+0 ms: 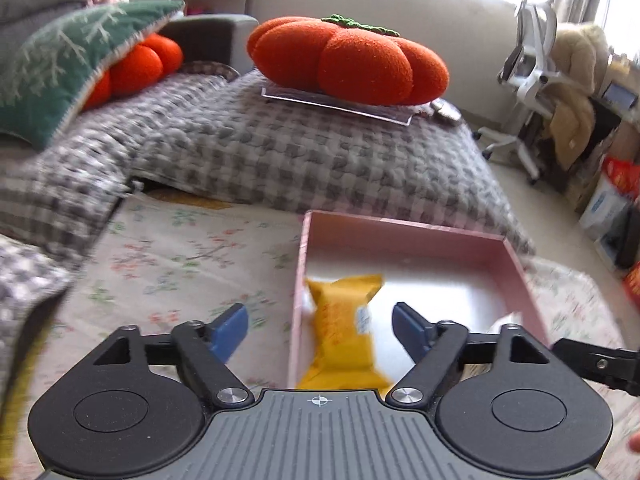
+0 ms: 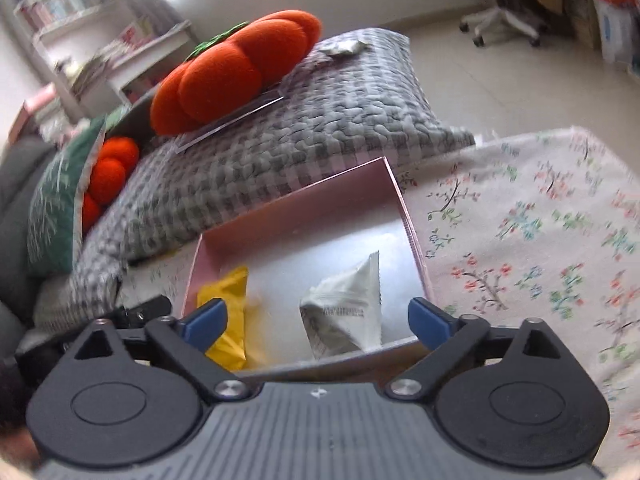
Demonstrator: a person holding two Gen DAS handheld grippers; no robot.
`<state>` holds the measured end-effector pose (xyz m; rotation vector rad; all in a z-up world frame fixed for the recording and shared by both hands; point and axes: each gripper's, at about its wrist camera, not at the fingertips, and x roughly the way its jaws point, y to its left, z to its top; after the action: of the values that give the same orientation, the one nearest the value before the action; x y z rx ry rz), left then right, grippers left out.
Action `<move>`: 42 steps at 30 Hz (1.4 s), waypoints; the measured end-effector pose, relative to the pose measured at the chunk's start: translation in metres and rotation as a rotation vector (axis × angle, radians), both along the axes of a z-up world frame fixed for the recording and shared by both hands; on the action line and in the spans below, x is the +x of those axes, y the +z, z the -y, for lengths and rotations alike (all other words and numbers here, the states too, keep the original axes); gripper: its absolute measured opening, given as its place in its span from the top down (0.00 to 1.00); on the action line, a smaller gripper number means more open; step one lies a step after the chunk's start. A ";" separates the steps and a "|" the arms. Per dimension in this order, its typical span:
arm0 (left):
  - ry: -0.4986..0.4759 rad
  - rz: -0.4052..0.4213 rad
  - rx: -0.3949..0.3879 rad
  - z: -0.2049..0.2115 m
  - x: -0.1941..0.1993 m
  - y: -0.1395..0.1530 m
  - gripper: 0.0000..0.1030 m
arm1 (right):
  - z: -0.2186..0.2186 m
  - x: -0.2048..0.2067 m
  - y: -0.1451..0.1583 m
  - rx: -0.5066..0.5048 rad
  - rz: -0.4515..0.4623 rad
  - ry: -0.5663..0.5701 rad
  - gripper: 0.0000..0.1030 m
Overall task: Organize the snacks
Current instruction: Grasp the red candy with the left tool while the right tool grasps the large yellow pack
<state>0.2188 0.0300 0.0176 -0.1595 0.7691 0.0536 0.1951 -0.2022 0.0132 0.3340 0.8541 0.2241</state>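
- The left hand-held gripper (image 1: 320, 330) stood with its jaws spread wide; its blue pads (image 1: 229, 332) touched nothing.
- A yellow snack packet (image 1: 344, 328) lay between and beyond those pads, inside the pink box (image 1: 514, 258), against the box's left wall as seen from the left wrist view. Neither pad pressed on it.
- The right hand-held gripper (image 2: 316, 320) likewise stood wide apart, its pads clear of any item.
- A white snack packet (image 2: 346, 312), crumpled and printed with dark text, sat on the box floor between the right gripper's pads in the right wrist view, free of both.
- In that same view the yellow packet (image 2: 230, 316) lay to the left of the white one, the two apart, both inside the pink box (image 2: 304, 208).
- The box was open-topped, with a pale, glossy floor; no other contents could be made out.
- The box rested on a floral cloth (image 2: 540, 240), which covered the supporting surface; whether that was a tabletop could not be told.
- A grey checked quilt (image 1: 280, 152) lay just behind the box, its edge close to the far wall of the box.
- An orange pumpkin-shaped cushion (image 1: 352, 60) sat on a clear flat sheet (image 1: 340, 106) atop the quilt, well apart from the box.
- A green patterned cushion (image 1: 60, 68) leaned over a second orange cushion (image 1: 136, 66) at the left.
- A white office chair (image 1: 532, 76) stood on the floor at the far right.
- Both views were somewhat blurred.
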 end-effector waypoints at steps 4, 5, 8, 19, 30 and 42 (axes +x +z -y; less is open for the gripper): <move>0.006 -0.023 0.047 0.000 -0.022 0.006 0.13 | -0.007 -0.020 0.010 -0.106 0.030 0.048 0.02; 0.002 -0.026 0.041 0.000 -0.027 0.008 0.11 | -0.007 -0.026 0.012 -0.126 0.040 0.053 0.02; -0.009 -0.006 0.060 0.004 -0.044 0.014 0.04 | -0.003 -0.048 0.016 -0.172 0.068 0.055 0.01; 0.037 -0.077 0.075 0.007 -0.083 -0.004 0.02 | 0.028 -0.088 0.002 -0.211 0.028 -0.002 0.00; 0.036 -0.132 0.041 0.005 -0.090 -0.018 0.02 | 0.021 -0.082 -0.011 -0.294 -0.037 -0.018 0.05; 0.019 -0.243 -0.056 0.003 -0.084 -0.043 0.06 | 0.041 -0.077 -0.028 -0.223 -0.145 -0.120 0.29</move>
<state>0.1350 0.0270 -0.0256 -0.2166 1.0117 0.0706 0.1180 -0.2429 -0.0144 0.1937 0.9891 -0.0084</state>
